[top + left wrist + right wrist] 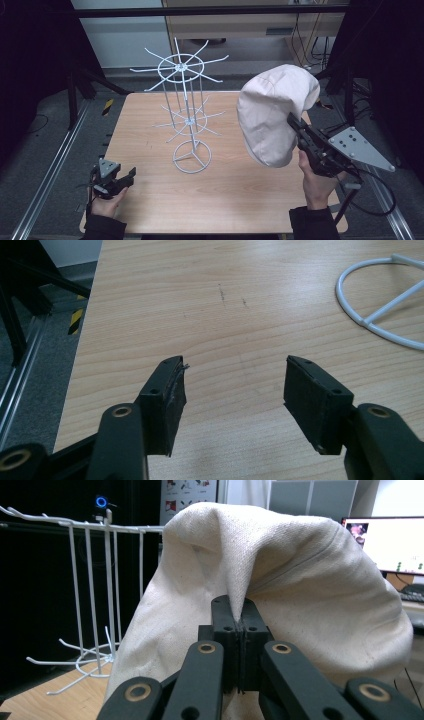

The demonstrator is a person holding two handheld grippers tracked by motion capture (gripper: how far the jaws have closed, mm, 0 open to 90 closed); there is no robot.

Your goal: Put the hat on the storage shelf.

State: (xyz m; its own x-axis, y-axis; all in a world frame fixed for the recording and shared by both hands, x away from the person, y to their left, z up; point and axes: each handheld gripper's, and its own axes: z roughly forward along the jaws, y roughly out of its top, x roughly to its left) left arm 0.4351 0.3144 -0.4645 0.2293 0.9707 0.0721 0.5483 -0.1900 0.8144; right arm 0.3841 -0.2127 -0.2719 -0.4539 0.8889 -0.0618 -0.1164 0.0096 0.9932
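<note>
A cream cloth hat (272,112) hangs in the air over the table's right side, pinched by my right gripper (295,125), whose jaws are shut on a fold of it. Up close in the right gripper view, the hat (300,580) bulges around the gripper (241,615). A white wire rack (185,100) with two tiers of radiating hooks stands at the table's middle, left of the hat. My left gripper (125,178) rests low near the front left corner, open with nothing between its fingers (170,395). The rack's ring base (380,310) lies ahead to its right.
The wooden table (150,200) has bare surface in front of the rack and at the left. Metal rails run along the floor on both sides. Black stands and cables crowd the area beyond the table's right edge.
</note>
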